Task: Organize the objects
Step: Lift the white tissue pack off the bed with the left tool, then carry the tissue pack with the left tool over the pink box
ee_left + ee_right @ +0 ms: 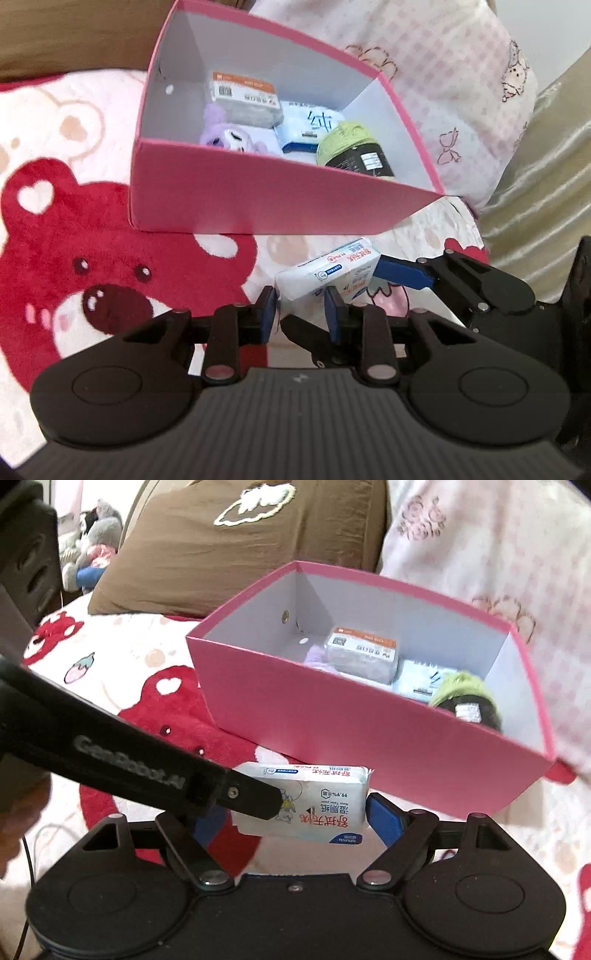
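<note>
A white wet-wipe pack (314, 799) with red and blue print is held just in front of the pink box (369, 731). My right gripper (295, 821) is shut on the pack's two ends. My left gripper (301, 310) is partly closed on the pack's near corner (328, 273); whether it grips is unclear. The left gripper's finger crosses the right wrist view (236, 794) over the pack's left part. The box (258, 192) holds a grey-orange pack (245, 99), a purple plush (232, 136), a blue wipes pack (310, 127) and a green yarn ball (352, 147).
The box rests on a white blanket with red bears (92, 266). A pink checked pillow (443, 74) lies behind the box and a brown pillow (240, 542) to the back left. A beige satin cloth (546, 166) is at the right.
</note>
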Tool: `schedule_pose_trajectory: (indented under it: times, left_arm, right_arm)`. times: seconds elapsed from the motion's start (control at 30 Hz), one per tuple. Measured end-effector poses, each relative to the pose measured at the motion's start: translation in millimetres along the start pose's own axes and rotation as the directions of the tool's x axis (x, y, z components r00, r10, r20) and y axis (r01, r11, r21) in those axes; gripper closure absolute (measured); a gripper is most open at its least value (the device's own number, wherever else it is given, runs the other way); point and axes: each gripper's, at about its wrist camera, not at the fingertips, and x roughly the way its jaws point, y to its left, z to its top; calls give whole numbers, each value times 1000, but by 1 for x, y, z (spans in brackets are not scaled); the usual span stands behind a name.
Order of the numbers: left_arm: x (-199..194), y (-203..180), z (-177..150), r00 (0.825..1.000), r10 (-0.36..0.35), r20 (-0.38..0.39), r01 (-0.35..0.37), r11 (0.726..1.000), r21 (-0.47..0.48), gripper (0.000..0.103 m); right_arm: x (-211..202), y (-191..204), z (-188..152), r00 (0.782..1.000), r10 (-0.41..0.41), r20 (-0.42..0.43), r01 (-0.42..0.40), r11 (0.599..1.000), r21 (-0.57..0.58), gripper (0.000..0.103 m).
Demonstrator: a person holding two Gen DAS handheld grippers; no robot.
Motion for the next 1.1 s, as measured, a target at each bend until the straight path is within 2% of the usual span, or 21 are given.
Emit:
schedule_pose_trajectory:
  times: [0.13,0.37,0.47,0.8,0.97,1.1]
  left_arm:
    - [-15,-8,3,999,1,34,-1,1000,15,77]
    - [-32,-10,4,997,-35,74,36,999,-12,77]
    - [-36,-15,4,995,-37,92,38,999,-2,77]
    - [-39,-27,3,993,8,119,-10,1000,20,75]
    - [-46,-28,6,990,4,144,-5,1000,6,75]
    - [-54,-31,11,982,12,189,-15,1000,15,75]
  right_arm:
    - [-13,-19,4,999,26,34,-27,999,36,22]
    - [-44,-13,7,996,25,83,-26,1000,11,24]
    - [-42,-16,12,995,32,99,-34,999,18,24]
    - [-49,-21,14,993,46,111,-46,999,3,23]
    - [-56,-23,15,987,77,142,-77,997,-10,22]
    - [-61,-30,16,982,103,159,-103,995,-9,27]
